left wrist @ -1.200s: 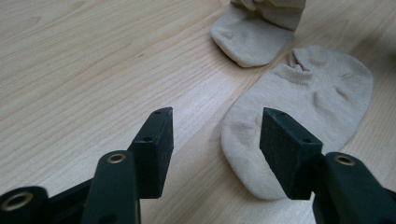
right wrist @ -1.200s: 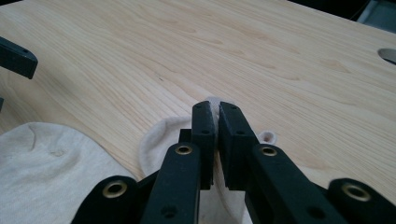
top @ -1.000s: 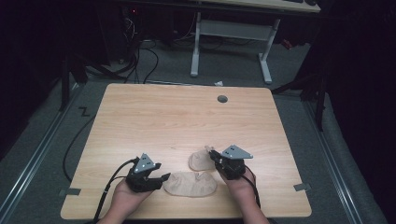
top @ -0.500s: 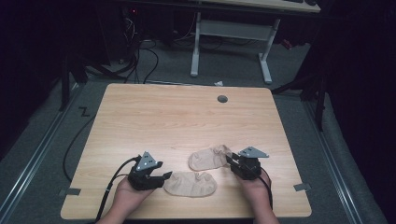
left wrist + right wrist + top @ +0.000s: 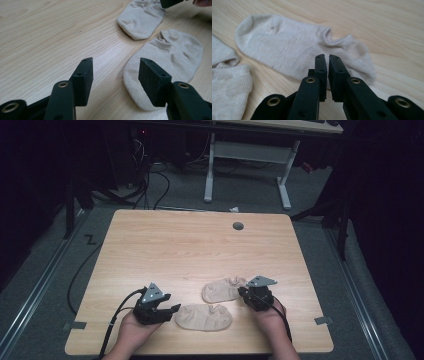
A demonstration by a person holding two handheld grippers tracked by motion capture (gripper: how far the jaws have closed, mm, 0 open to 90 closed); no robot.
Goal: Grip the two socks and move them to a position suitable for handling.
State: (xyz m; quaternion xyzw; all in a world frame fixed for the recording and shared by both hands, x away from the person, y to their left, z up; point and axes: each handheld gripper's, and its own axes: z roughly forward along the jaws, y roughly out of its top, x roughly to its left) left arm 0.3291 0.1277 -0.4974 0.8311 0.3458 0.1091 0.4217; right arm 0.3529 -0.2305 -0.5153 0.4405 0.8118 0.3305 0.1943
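Two beige ankle socks lie on the near part of the table (image 5: 165, 250). The far sock (image 5: 223, 289) lies right of centre, and the right gripper (image 5: 248, 296) sits at its right end, its jaws having just closed almost together; whether they pinch cloth I cannot tell. The near sock (image 5: 204, 316) lies just left of it, with the left gripper (image 5: 171, 310) beside its left end, jaws apart and holding nothing.

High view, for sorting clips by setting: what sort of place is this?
Probably a lab or workshop: a light wooden table on grey carpet, black cables, and a white-legged desk behind.
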